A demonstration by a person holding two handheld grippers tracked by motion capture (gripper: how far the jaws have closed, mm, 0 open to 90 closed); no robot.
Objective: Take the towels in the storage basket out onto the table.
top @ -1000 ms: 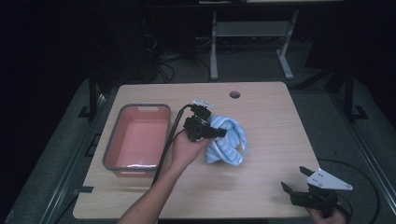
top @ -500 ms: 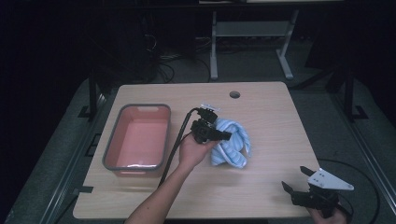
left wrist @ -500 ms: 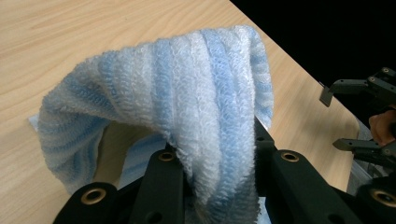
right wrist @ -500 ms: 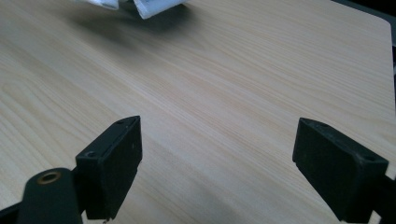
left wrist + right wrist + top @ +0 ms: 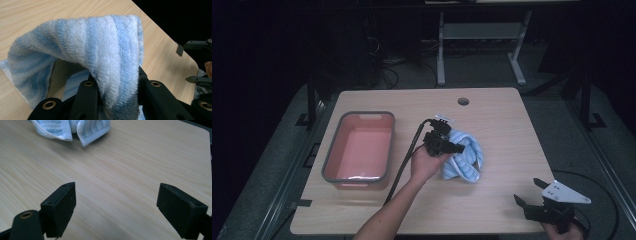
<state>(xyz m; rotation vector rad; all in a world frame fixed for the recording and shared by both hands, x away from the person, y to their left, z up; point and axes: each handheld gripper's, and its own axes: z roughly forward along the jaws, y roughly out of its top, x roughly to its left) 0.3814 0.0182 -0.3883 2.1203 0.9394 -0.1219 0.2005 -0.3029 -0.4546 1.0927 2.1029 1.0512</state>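
The left gripper [image 5: 451,148] is clamped on the blue striped towel [image 5: 466,159], just right of the pink tub [image 5: 360,149]. Compared with a second earlier, both are shifted away from the tub, while the right gripper [image 5: 528,194], jaws spread, is kept unmoved well right of it

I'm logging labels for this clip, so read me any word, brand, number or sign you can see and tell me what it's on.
None: no readable text in any view.
Blue and white striped terry towel: no tag or print visible.
Pink rectangular plastic tub with grey rim: no marking.
Light wooden table: bare woodgrain.
Black left gripper and right gripper: no lettering visible.
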